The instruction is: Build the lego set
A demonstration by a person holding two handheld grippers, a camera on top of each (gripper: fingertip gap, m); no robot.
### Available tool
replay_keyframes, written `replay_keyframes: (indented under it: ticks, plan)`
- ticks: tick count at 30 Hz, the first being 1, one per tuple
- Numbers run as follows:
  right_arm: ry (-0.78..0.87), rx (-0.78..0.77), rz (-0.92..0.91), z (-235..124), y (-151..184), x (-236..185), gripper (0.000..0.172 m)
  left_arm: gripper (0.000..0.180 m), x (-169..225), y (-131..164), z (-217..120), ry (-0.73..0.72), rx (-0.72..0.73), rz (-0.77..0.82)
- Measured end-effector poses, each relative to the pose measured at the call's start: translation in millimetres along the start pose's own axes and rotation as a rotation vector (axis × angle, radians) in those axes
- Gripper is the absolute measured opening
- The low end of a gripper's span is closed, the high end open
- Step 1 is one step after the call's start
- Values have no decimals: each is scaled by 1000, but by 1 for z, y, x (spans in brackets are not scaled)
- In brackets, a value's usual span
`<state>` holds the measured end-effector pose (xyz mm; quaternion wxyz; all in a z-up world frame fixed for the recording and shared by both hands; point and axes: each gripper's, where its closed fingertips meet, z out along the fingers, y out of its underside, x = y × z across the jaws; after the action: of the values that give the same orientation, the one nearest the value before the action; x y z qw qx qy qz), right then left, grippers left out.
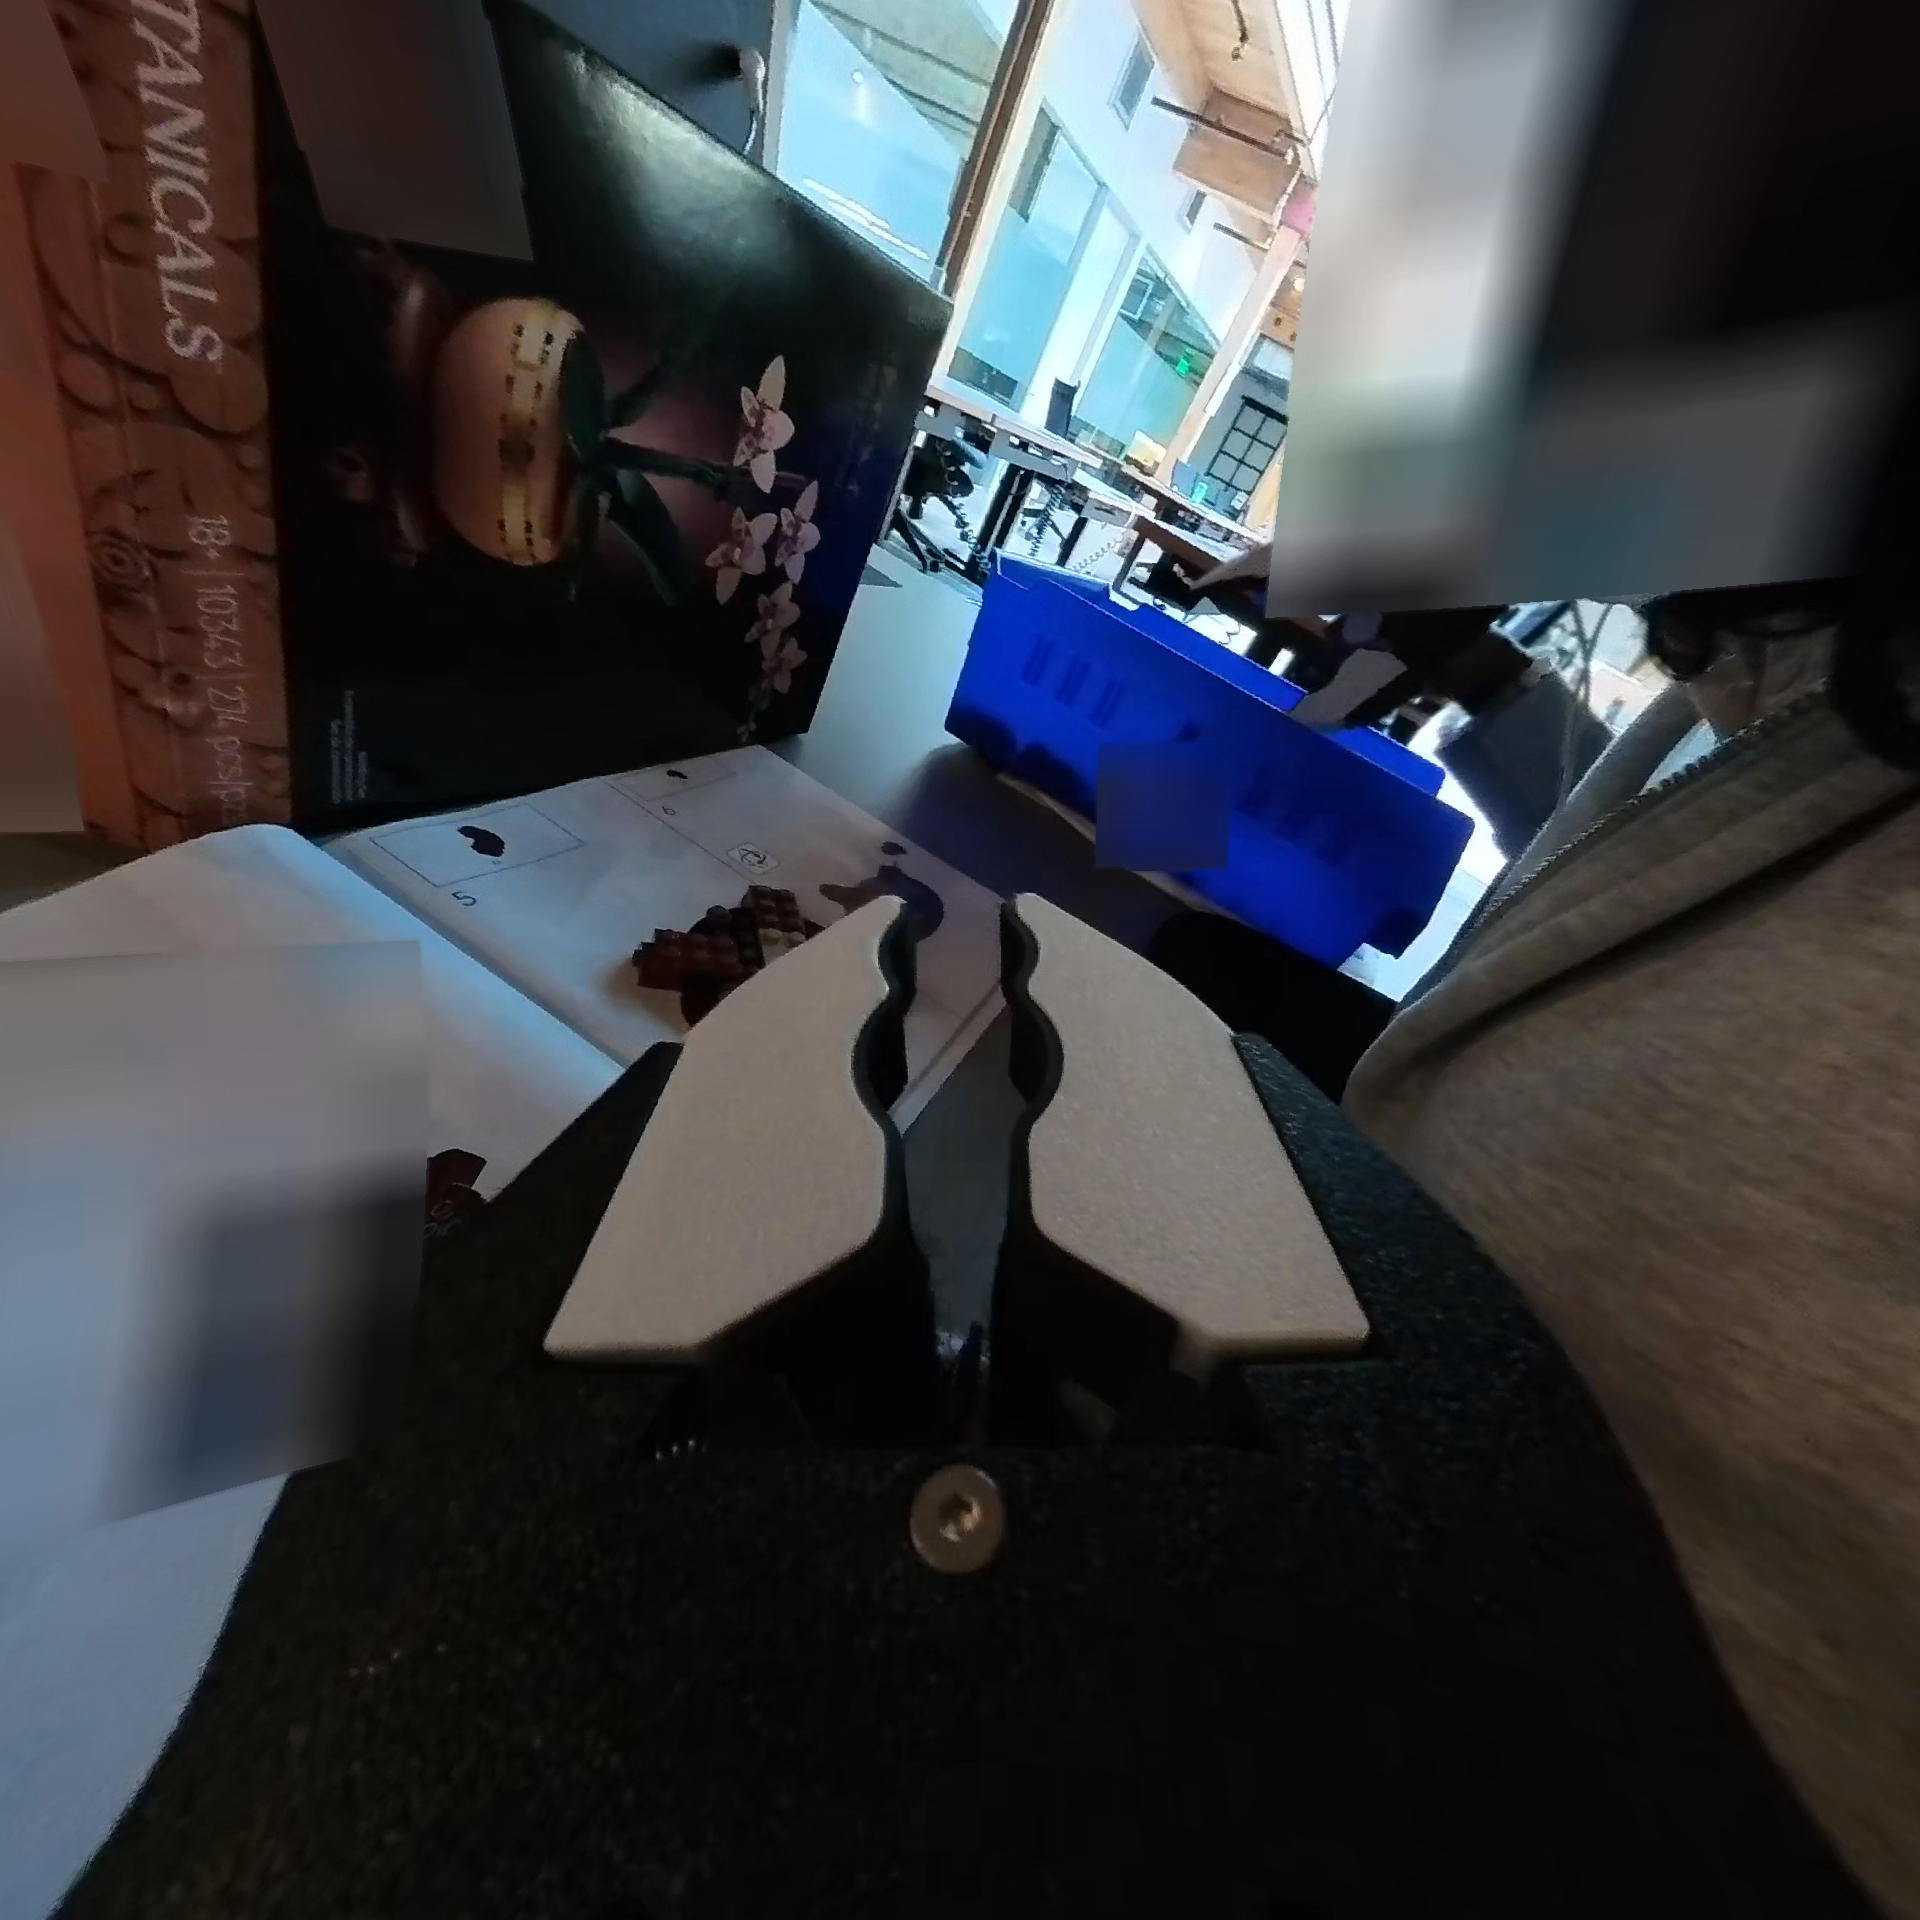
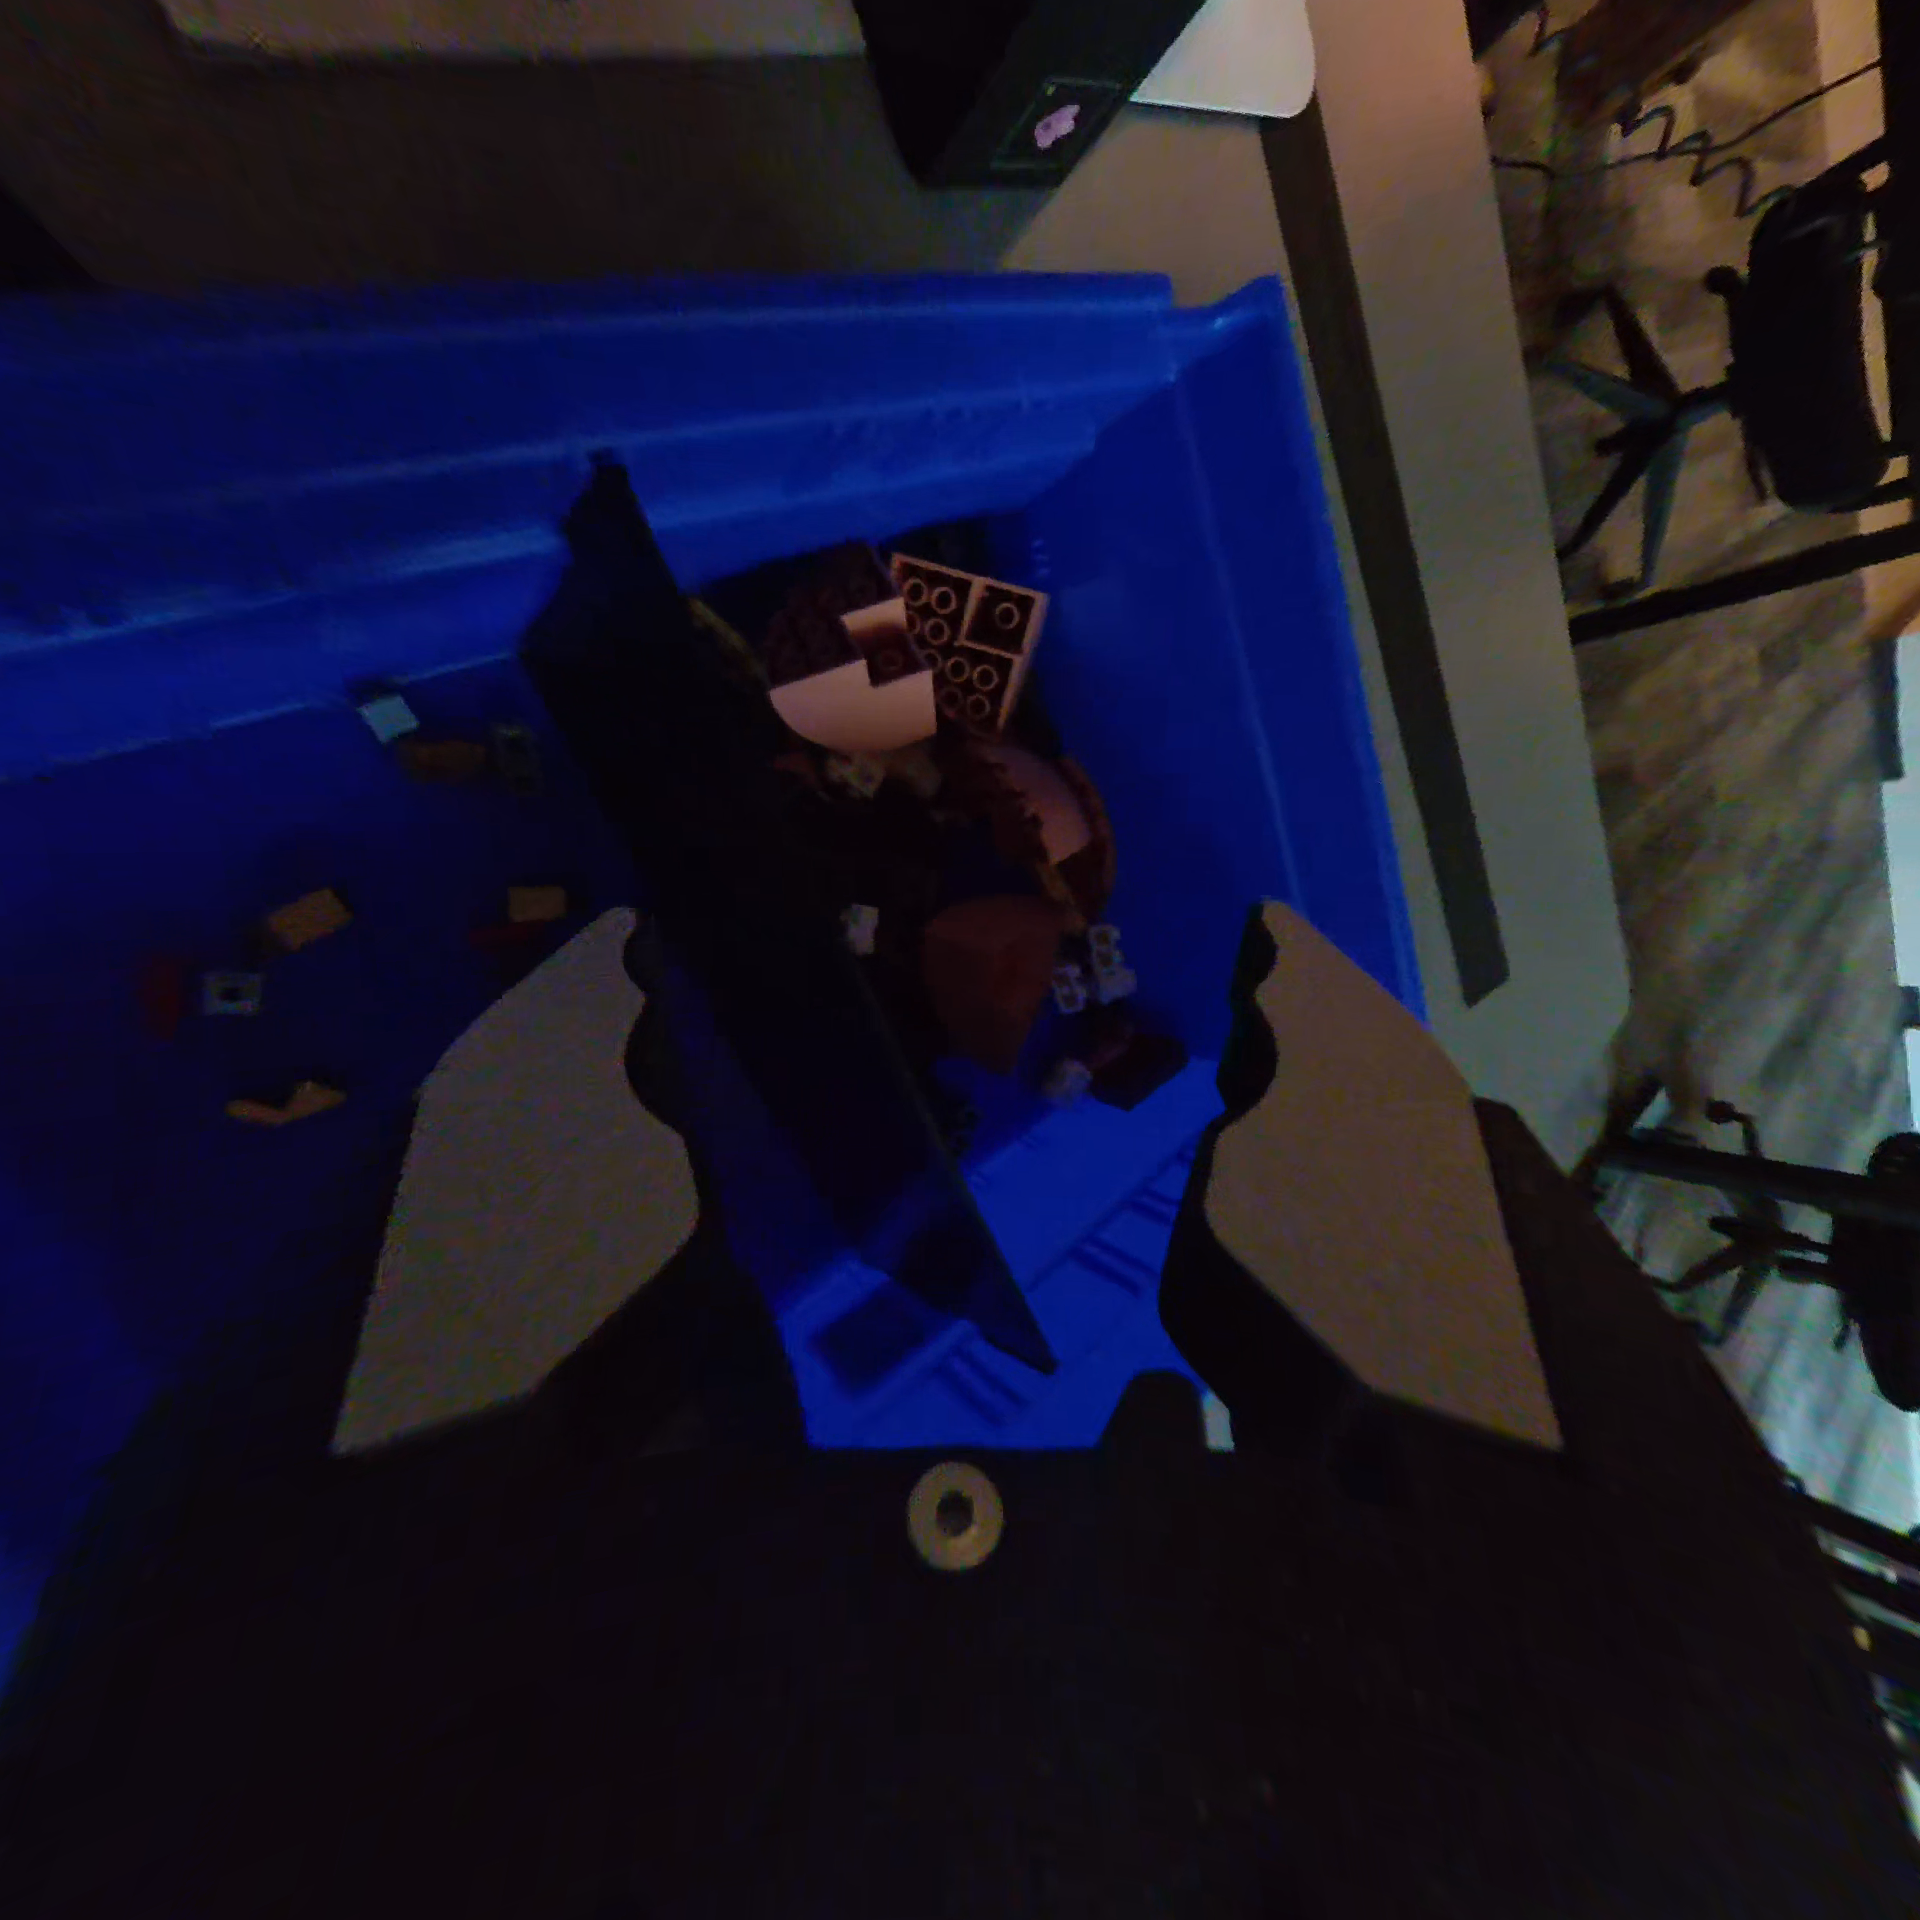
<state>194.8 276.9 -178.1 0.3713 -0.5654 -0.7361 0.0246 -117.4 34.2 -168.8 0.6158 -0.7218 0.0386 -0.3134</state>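
- Left tongs [image 1: 956, 914]: lower centre of the left wrist view, jaws nearly together with a narrow slit between the pads, nothing gripped; booklet page visible through the slit.
- Instruction booklet [image 1: 582, 883]: lying open on the grey surface [image 1: 894, 727], under and ahead of the left tongs.
- Brown brick assembly [image 1: 727, 935]: resting on the booklet, just left of the left fingertip, not touched.
- Dark product box [image 1: 540, 468]: upright, upper left of the frame, behind the booklet.
- Blue bin [image 1: 1195, 748]: right of centre, beyond the booklet.
- Grey sleeve [image 1: 1662, 1039]: right edge.
- Right tongs [image 2: 940, 935]: jaws spread wide, nothing gripped, poised over the blue bin [image 2: 416, 468].
- Dark divider [image 2: 748, 883]: upright in the bin, running between the two fingers, close to the left finger.
- Brown and pale bricks [image 2: 935, 707]: piled in the compartment right of the divider.
- Loose small pieces [image 2: 301, 914]: scattered in the compartment left of the divider.
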Motion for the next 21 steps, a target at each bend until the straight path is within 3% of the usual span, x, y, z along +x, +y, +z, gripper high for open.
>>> replay_keyframes:
  ticks: [2, 5, 6, 8, 11, 17, 21]
  plan:
    - [28, 21, 13, -6, -2, 3, 91, 15, 1, 0, 0, 0, 3, 7]
    - [39, 99, 25, -19, -12, 5, 43, 15, 2, -1, -1, -5, 12, 21]
    - [44, 95, 36, -21, -11, 9, 38, 15, 2, -1, -1, -4, 11, 23]
    - [-12, 48, 76, -18, -7, 12, 38, 15, 2, 0, 0, 1, 5, 21]
    - [-205, 43, 112, -4, -17, 10, 52, 15, 3, -1, 0, 14, 6, 12]
    - [-473, 1, -24, 48, -49, 1, 61, 15, 2, -4, -3, 19, 31, 2]
    - [-638, -166, -47, 83, -37, -25, 92, 14, 3, -3, -2, -1, 31, 37]
